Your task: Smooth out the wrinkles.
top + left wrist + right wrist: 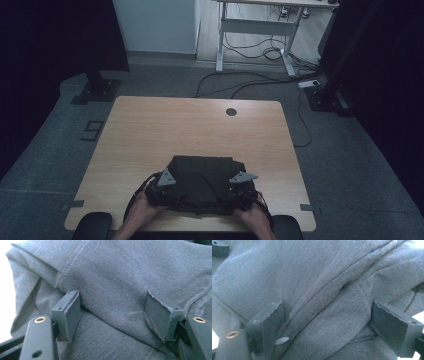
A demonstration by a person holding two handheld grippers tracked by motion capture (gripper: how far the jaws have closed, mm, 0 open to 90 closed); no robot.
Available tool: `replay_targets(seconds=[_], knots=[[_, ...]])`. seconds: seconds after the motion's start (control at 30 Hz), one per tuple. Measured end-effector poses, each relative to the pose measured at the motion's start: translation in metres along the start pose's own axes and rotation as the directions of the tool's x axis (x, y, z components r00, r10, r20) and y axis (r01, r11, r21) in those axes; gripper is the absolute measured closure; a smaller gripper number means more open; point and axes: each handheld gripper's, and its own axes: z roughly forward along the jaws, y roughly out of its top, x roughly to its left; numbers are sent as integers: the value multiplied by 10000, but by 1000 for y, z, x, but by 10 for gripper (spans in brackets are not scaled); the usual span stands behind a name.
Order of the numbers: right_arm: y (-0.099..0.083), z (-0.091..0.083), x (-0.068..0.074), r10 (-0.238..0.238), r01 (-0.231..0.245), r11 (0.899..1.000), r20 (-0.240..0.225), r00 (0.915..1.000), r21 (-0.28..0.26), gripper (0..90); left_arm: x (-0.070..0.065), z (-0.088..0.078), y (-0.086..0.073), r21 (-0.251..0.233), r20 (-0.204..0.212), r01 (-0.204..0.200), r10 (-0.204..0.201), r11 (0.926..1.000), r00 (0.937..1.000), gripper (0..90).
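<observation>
A dark grey folded garment [202,180] lies on the wooden table [200,125] close to its front edge. My left gripper [165,189] sits at the garment's near left corner and my right gripper [240,187] at its near right corner, a hand behind each. In the left gripper view the jaws stand wide apart, and the left gripper [113,315] straddles a stitched fold of the garment [112,277]. In the right gripper view the right gripper [328,320] is also spread wide over creased garment cloth [317,277], its pads apart from the cloth between them.
A round cable hole [231,111] marks the table's far side. Beyond the table stand a white desk frame [260,30], loose floor cables [250,80] and black stand bases at left [97,90] and right [325,97]. Chair armrests [92,225] flank the person.
</observation>
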Motion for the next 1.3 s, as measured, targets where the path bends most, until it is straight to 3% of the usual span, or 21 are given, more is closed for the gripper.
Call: replay_targets(seconds=[0.3,0.53,0.63,0.77,1.0,1.13,1.27,1.3], knots=[[34,32,-32,382,-381,9992,109,9992,-125,131,47,25,22,-129,-573,761,-767,9970,9954,249],[54,50,-50,479,-474,9987,296,9984,-194,133,69,38,36,-232,-1024,972,-991,9950,9898,248],[68,62,-61,596,-588,9981,467,9971,-189,133,85,47,48,-194,-1417,988,-1006,9949,9848,249],[82,74,-73,679,-660,9974,700,9952,-292,134,100,56,57,-257,-1579,1199,-1225,9925,9798,250],[84,79,-81,834,-797,9946,555,9950,-666,135,104,58,55,-527,-1577,1486,-1552,9875,9752,251],[83,77,-82,958,-922,9928,447,9944,-767,138,101,56,58,-444,-1723,1232,-1290,9914,9766,248],[87,66,-81,894,-861,9921,330,9954,-911,146,95,43,64,-478,-1783,1059,-1128,9932,9775,211],[89,57,-80,768,-752,9925,132,9970,-961,148,91,32,64,-722,-1581,964,-1068,9927,9816,200]])
